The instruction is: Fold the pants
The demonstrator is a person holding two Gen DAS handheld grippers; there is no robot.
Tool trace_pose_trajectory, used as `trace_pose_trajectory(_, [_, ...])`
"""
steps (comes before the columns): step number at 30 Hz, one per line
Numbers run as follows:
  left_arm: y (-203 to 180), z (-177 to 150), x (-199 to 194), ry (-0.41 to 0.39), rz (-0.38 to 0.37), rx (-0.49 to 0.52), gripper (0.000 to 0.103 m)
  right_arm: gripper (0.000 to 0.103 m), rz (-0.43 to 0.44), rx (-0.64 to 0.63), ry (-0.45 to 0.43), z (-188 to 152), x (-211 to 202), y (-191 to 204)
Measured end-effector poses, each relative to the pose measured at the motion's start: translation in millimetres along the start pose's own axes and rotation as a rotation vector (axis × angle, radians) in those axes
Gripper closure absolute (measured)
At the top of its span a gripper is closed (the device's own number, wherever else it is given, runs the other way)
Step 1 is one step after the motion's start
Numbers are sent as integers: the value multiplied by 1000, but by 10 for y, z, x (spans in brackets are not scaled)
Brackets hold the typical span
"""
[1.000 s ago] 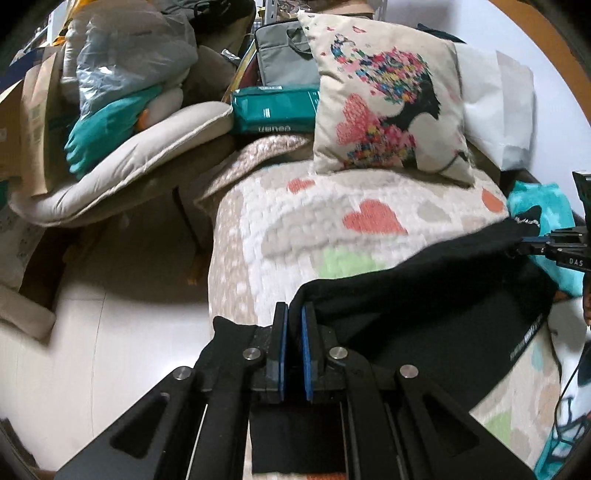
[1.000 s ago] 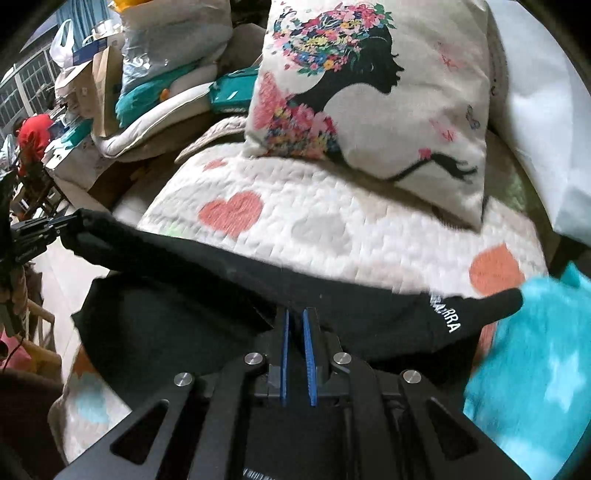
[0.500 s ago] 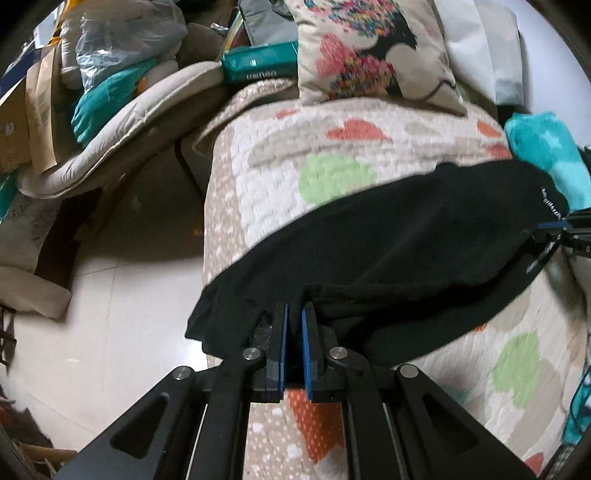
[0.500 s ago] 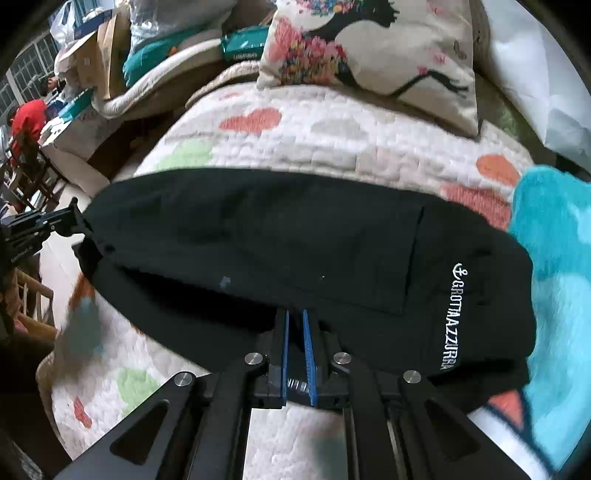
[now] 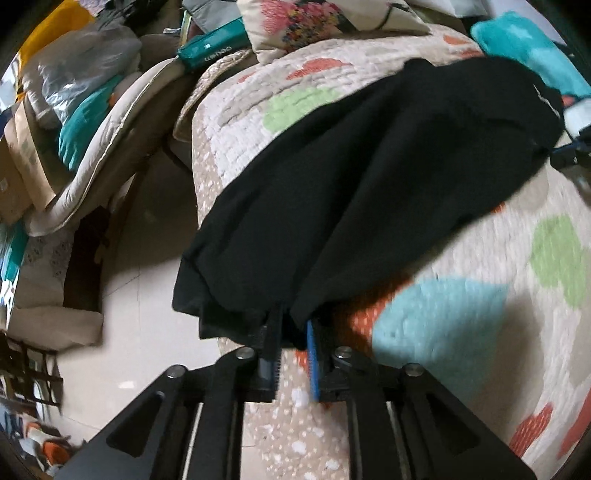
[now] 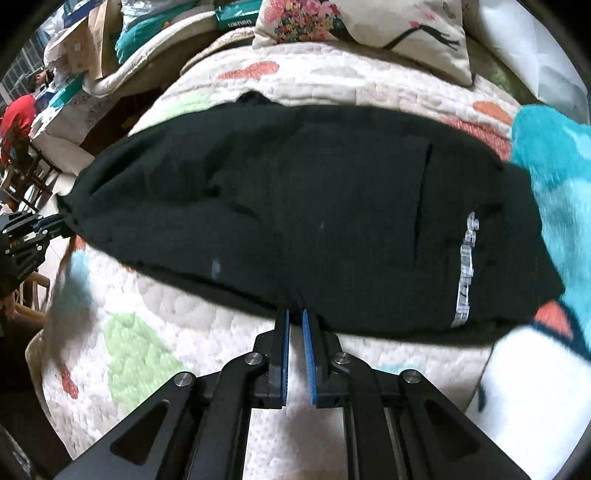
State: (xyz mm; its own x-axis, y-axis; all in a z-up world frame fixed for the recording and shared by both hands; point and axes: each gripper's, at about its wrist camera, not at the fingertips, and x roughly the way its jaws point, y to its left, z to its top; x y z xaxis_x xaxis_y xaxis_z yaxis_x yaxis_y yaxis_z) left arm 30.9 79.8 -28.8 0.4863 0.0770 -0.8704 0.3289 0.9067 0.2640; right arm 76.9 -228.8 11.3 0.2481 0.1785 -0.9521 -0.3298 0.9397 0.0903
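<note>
The black pants (image 6: 314, 221) lie folded over across the quilted bed, with white lettering near the right end; they also show in the left wrist view (image 5: 369, 177). My left gripper (image 5: 293, 328) is at the pants' left end, its jaws slightly parted with the cloth edge still between the tips. My right gripper (image 6: 293, 317) is at the near edge of the pants, its jaws slightly parted and the cloth just at the tips. The left gripper also shows at the left edge of the right wrist view (image 6: 33, 229).
A quilt with coloured hearts (image 6: 155, 354) covers the bed. A printed pillow (image 6: 354, 22) leans at the back. A turquoise blanket (image 6: 554, 177) lies at the right. Cushions, bags and boxes (image 5: 74, 110) pile up on the left beside bare floor (image 5: 140, 314).
Both grippers brought the lifted pants edge toward me and down, laying the fold flat on the bed. Their jaws, shut on the cloth before, now stand slightly parted.
</note>
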Motion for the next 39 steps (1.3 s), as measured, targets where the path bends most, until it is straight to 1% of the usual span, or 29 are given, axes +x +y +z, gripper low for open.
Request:
trace_pose_trajectory(2, [48,-39,-61,4,-26,-16,84,94,-3,-7,29,-47,39,17])
trace_pose_trajectory(4, [154,-64,-172,-10,-71,-59,83,94,-10,-10,30,-66,17,40])
trace_pose_trajectory(5, [245,-67,-257,-31,-102,-96,82,94,5,0,25,-74,-19,46])
trace_pose_trajectory(7, [454,-70,-434,-89,-155,-187,76,88,24,15,4,-94,-90,46])
trace_pose_trajectory(8, [542,-69,-502,-117,-162,-229,70,75,27,19,-13,-104,-138,48])
trace_pose_trajectory(9, [664,-66,-572,-148,-165,-291,66,56,27,20,-31,-109,-184,56])
trace_pose_trajectory(10, [736,-59,-599,-160,-167,-331,65,49,26,23,-50,-108,-229,62])
trace_pose_trajectory(11, [829,-35,-628,-171,-180,-388,65,45,27,25,-78,-100,-287,67])
trace_pose_trajectory(12, [894,12,-644,-180,-202,-429,65,45,33,27,-101,-78,-340,74])
trace_pose_trajectory(15, [932,184,-648,-186,-190,-494,65,45,55,27,-166,65,-505,121])
trace_pose_trajectory(16, [927,274,-607,-181,-204,-521,65,45,62,25,-176,143,-537,133])
trace_pose_trajectory(18, [890,439,-472,-164,-244,-577,65,45,76,14,-193,384,-576,171])
trace_pose_trajectory(21, [710,503,-277,-134,-291,-635,65,45,77,2,-193,780,-500,189])
trace_pose_trajectory(23, [541,437,-100,-101,-332,-663,65,45,57,-16,-182,1074,-405,208])
trace_pose_trajectory(24, [476,409,-33,-85,-340,-663,65,45,50,-23,-175,1195,-363,226])
trace_pose_trajectory(27, [295,301,208,1,-352,-666,65,45,52,-43,-141,1590,-174,256])
trace_pose_trajectory(28, [280,292,227,1,-347,-667,65,45,57,-53,-126,1683,-100,267])
trace_pose_trajectory(29, [272,291,216,-15,-335,-666,65,45,58,-65,-105,1774,-22,287])
trace_pose_trajectory(32, [257,336,204,-25,-295,-652,65,45,41,-91,-23,1976,270,318])
trace_pose_trajectory(33, [258,350,225,-22,-284,-654,65,46,39,-93,0,1989,344,314])
trace_pose_trajectory(34, [255,357,265,-9,-285,-659,65,52,47,-97,23,1988,417,307])
trace_pose_trajectory(35, [250,369,281,3,-279,-659,65,87,66,-107,60,1974,503,321])
trace_pose_trajectory(36, [244,385,270,6,-270,-652,71,97,43,-118,71,1955,543,335])
trace_pose_trajectory(37, [228,412,258,10,-269,-639,75,97,11,-133,54,1941,549,347])
trace_pose_trajectory(38, [229,421,244,13,-270,-633,81,97,18,-124,40,1949,541,332])
trace_pose_trajectory(39, [219,431,232,19,-262,-631,81,97,20,-99,18,1967,522,299])
